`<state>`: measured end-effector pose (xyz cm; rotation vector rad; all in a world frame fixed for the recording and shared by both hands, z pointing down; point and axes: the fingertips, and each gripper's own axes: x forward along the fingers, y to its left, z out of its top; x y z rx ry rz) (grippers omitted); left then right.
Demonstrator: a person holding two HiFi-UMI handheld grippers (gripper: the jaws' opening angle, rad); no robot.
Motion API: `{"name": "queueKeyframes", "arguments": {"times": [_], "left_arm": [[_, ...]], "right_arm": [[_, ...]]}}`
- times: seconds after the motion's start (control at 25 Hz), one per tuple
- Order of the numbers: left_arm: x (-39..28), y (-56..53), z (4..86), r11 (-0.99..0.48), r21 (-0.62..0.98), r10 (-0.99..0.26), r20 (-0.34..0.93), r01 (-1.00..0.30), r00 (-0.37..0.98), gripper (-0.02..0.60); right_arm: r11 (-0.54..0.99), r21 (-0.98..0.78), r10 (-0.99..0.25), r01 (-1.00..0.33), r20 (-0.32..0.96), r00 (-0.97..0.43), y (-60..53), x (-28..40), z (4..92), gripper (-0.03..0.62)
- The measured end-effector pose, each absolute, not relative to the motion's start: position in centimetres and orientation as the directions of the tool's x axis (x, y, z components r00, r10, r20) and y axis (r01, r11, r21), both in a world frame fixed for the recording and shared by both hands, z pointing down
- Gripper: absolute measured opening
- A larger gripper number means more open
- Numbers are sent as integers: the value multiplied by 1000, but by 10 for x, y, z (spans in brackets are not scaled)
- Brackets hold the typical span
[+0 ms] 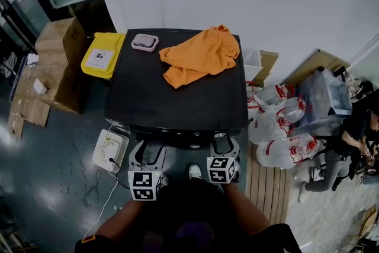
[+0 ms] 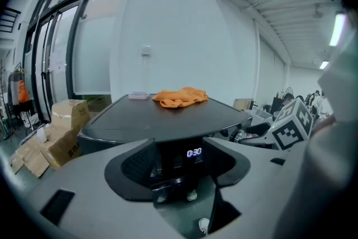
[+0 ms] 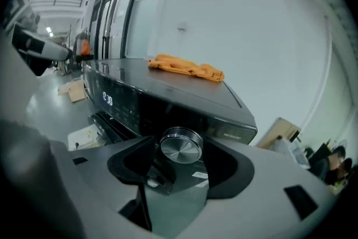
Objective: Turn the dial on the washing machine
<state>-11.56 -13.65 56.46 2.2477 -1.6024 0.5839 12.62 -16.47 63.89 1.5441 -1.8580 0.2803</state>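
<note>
The dial (image 3: 180, 146), a round brushed-metal knob, is mounted on the front control panel (image 3: 128, 112) of the washing machine (image 1: 177, 98), to the right of the lit display (image 2: 194, 153). It is framed by the jaws of the right gripper (image 3: 180, 160), which are spread wide. The dial stands in the gap, but no pad is seen pressing on it, so nothing is held.

The following faults are judged possible:

- If the jaws are closed off-centre, the dial is caught by one pad first and is nudged instead of gripped.
- If too little of the dial's depth is taken, slip on the smooth rim is likely once the wrist is rolled.
- If the approach is carried too far, the panel is struck by a jaw tip.

The jaws of the left gripper (image 2: 179, 162) are also held apart and empty, and are aimed at the display. A nearby control could be pressed if this gripper is allowed to drift. The orange cloth (image 1: 201, 55) on the lid lies well apart and is not considered a hazard.
</note>
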Motion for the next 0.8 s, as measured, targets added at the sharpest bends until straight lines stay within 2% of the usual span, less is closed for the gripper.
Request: {"name": "queueKeyframes", "arguments": {"times": [0.2, 0.44, 0.56, 0.8], "left_arm": [[-117, -135, 563, -322, 11, -820, 496, -947, 285, 270], [-124, -133, 562, -317, 3, -825, 492, -948, 278, 270], [-124, -133, 561, -318, 7, -826, 489, -948, 281, 270], [-120, -133, 560, -327, 39, -818, 488, -944, 304, 270]], "right_arm": [[275, 341, -773, -899, 634, 3, -167, 126, 646, 281], [256, 296, -761, -920, 649, -3, -168, 129, 649, 252], [227, 166, -752, -960, 656, -64, -168, 133, 650, 250], [144, -248, -736, -958, 620, -271, -168, 144, 655, 251]]}}
